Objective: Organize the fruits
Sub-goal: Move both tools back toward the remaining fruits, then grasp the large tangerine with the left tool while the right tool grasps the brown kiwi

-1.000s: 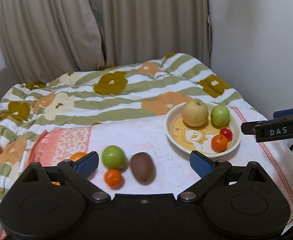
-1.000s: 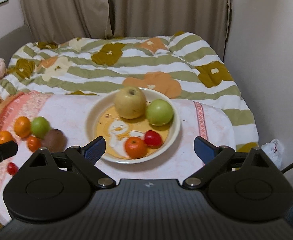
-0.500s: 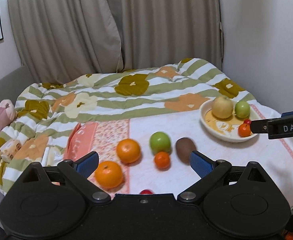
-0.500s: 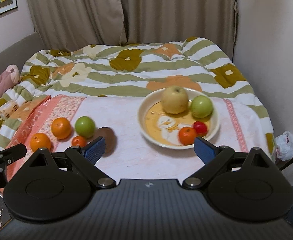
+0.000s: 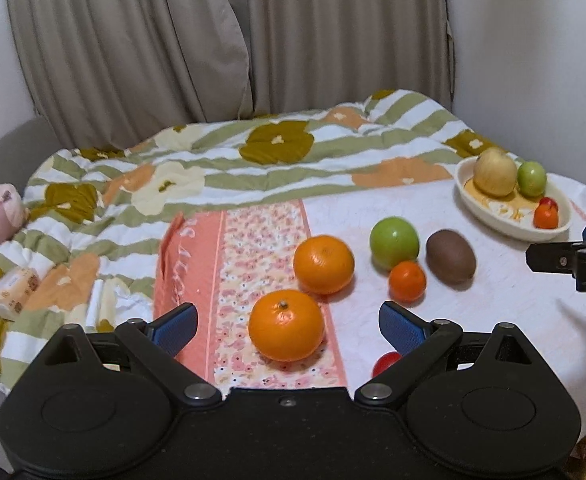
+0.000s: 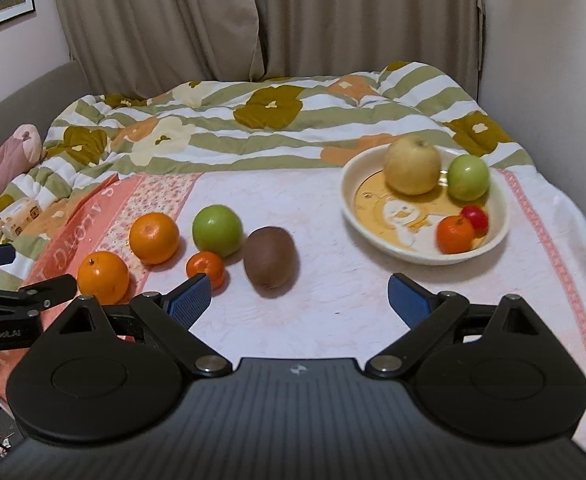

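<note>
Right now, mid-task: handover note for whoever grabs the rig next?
Left gripper: open, empty, nearest orange lies between its fingers, ungripped.
Right gripper: open, empty, above the cloth near the kiwi.
In the bowl: yellow apple, green apple, small orange, small red fruit.
On the cloth: two oranges, green apple, small orange, kiwi, red fruit by the left gripper.
Left: presumably move the loose six to the bowl.

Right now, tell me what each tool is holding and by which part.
Nothing is held. The left tool is open, its jaws apart over the nearest orange without touching it. The right tool is open over bare cloth.
</note>
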### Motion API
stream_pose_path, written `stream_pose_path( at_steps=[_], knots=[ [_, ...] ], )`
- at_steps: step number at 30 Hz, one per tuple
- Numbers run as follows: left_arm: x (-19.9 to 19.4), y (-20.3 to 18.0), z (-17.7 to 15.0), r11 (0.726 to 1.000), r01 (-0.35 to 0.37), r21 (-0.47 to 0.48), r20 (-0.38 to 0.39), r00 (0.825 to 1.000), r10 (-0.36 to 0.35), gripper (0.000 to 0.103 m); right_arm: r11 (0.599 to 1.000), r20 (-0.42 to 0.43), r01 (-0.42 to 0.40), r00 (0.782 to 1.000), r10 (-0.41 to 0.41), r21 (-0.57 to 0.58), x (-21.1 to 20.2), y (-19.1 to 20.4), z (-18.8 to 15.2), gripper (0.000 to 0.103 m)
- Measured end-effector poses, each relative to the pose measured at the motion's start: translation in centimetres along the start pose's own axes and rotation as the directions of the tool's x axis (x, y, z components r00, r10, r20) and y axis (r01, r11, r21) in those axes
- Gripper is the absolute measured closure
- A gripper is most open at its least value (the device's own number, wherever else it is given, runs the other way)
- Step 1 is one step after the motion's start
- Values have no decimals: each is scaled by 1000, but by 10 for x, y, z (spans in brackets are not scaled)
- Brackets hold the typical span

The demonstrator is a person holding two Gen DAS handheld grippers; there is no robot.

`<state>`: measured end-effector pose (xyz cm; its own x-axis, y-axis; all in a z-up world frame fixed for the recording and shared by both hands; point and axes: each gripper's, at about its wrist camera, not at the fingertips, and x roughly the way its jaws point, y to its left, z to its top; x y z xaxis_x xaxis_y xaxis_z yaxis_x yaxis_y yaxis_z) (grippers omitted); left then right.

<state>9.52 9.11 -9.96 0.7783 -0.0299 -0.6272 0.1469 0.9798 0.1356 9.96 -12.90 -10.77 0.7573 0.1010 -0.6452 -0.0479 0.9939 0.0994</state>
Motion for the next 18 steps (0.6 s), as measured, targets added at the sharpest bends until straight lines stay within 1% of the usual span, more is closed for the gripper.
stream_pose_path(
  at_steps=[2,11,15,18],
  knots=[
    [12,4,-3,1000,18,7,-13,1000,-18,4,1000,-4,6,1000,-6,-1,11,6,-4,0],
    [60,13,-7,997,81,-1,-85,993,-81,13,999,-18,22,1000,-21,26,47,22,-12,0],
    [72,18,-7,993,114,-35,-120,986,-117,24,999,-28,30,999,-29,28,57,24,-13,0],
    [80,17,-7,992,125,-34,-141,982,-128,29,999,-37,36,999,-35,32,64,25,-14,0]
  ],
)
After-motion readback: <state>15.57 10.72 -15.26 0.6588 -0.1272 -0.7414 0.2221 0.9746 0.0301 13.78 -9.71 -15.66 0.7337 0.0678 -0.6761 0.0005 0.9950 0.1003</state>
